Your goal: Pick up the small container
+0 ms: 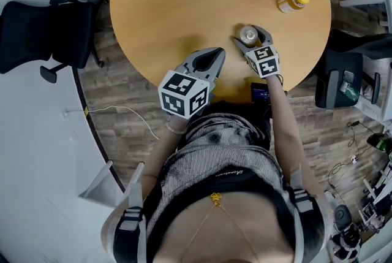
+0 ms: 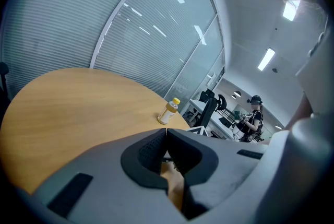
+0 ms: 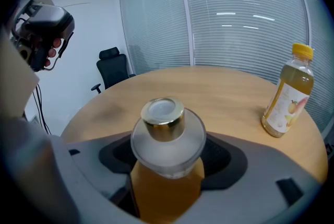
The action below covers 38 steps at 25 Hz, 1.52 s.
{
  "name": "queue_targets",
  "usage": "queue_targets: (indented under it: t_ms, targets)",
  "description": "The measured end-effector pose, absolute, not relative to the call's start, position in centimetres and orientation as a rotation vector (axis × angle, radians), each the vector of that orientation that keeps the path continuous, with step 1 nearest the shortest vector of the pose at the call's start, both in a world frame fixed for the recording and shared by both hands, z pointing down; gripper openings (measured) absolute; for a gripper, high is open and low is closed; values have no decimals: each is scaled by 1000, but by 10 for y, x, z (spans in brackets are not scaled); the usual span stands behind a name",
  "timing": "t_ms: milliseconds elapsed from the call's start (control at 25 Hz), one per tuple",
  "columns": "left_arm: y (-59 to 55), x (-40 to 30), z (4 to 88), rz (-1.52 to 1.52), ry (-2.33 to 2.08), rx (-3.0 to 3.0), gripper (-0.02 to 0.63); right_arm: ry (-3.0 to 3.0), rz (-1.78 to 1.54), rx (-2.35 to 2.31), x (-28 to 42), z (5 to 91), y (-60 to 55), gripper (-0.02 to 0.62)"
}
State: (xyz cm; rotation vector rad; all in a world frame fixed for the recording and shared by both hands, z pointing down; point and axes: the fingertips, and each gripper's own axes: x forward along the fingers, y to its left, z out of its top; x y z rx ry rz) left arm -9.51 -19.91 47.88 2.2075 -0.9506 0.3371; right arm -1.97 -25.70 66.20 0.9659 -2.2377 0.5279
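The small container (image 1: 248, 34) is a frosted glass jar with a gold cap (image 3: 163, 117), standing near the front right of the round wooden table (image 1: 196, 4). My right gripper (image 1: 249, 35) has a jaw on each side of it, and the pads (image 3: 219, 157) press against its body, so it is shut on the jar. My left gripper (image 1: 215, 58) hovers over the table's near edge, to the left of the jar; its tips meet with nothing between them (image 2: 166, 130).
A yellow-capped juice bottle (image 1: 293, 1) (image 3: 288, 91) (image 2: 169, 111) stands on the table beyond the jar to the right. A black office chair (image 1: 43, 35) is to the left of the table, another chair (image 1: 340, 81) to the right. A dark device (image 1: 260, 93) lies by the near edge.
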Motion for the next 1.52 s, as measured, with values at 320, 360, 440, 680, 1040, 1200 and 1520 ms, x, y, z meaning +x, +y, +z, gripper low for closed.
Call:
queue_targets:
  t_ms: [320, 360, 440, 680, 1040, 1200, 1520]
  targets:
    - [-194, -100, 479, 336, -956, 2205, 21, -2276, 484, 909, -25, 661, -255, 336]
    - [-193, -99, 479, 336, -958, 2206, 23, -2275, 482, 908, -25, 661, -255, 336]
    - [-192, -97, 477, 335, -960, 2209, 21, -2274, 477, 905, -22, 661, -255, 336]
    - [-188, -104, 472, 334, -973, 2220, 21, -2278, 466, 841, -24, 661, -248, 336]
    - [-183, -104, 469, 341, -972, 2231, 21, -2293, 467, 775, -29, 657, -237, 337]
    - [-179, -102, 471, 345, -969, 2233, 21, -2317, 459, 768, -31, 648, -236, 337]
    - [-176, -106, 469, 338, -972, 2236, 23, -2354, 425, 765, -33, 622, -232, 337]
